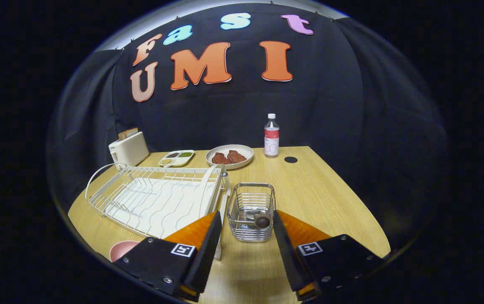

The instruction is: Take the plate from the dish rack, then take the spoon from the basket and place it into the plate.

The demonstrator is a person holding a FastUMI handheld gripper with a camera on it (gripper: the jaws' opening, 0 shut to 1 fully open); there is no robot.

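The gripper (247, 236) hangs over the near part of the wooden table (318, 198), fingers spread wide, nothing held between them. Just ahead, and partly framed by the fingertips, stands the wire basket (252, 211), a small square one of shiny metal. Inside it lies the spoon (259, 218): a dark, rounded end sticks up towards the near right side of the basket, and a pale metallic part rests lower down against the basket floor. Its full shape is hard to make out through the wires.

Left of the basket sits the dish rack (153, 196), white wire over a white drip tray, its slots bare. At the near left, just beside the left finger, a pink plate (123, 250) peeks out on the table, only part of its rim showing.

Further back, a pale round dish (229, 156) carries two reddish-brown pieces of meat. Left of that, a small divided tray (176, 158) has dark, green and yellowish bits in its compartments. A white toaster (129, 149) stands at the far left, with toast in its slot, and a clear bottle (271, 135) with a red label rises at the far right.
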